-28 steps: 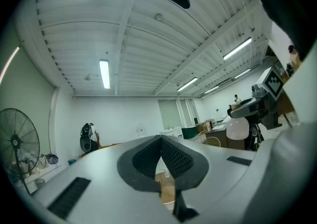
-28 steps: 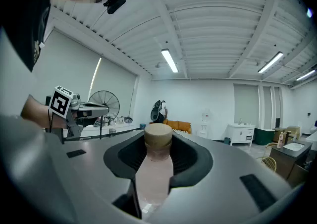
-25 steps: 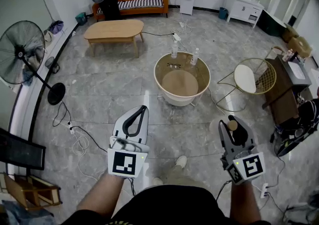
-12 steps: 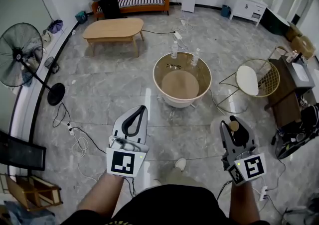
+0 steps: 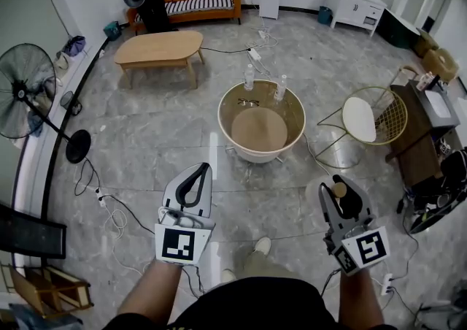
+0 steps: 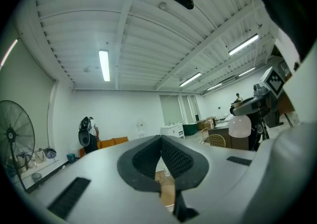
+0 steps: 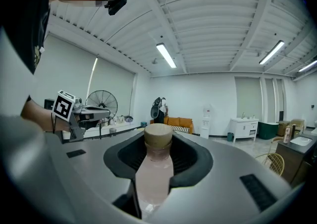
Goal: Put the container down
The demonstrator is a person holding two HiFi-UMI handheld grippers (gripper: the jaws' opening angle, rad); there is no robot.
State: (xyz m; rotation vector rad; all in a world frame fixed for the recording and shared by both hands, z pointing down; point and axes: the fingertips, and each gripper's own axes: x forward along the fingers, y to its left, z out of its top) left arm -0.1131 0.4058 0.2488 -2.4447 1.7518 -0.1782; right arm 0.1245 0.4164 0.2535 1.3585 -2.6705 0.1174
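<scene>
The right claw (image 5: 341,188) grips a translucent pinkish container (image 7: 153,173) with a rounded tan cap, held upright between ribbed dark pads (image 7: 190,156). The left claw (image 6: 161,141) is closed and empty. At 12 o'clock a round worktop (image 5: 228,95), perhaps glass-topped, carries two clear bottles (image 5: 249,77).

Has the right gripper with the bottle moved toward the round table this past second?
No. The right gripper, shut on the bottle, still sits equally far below-right of the round table; only the view shifted slightly.
</scene>
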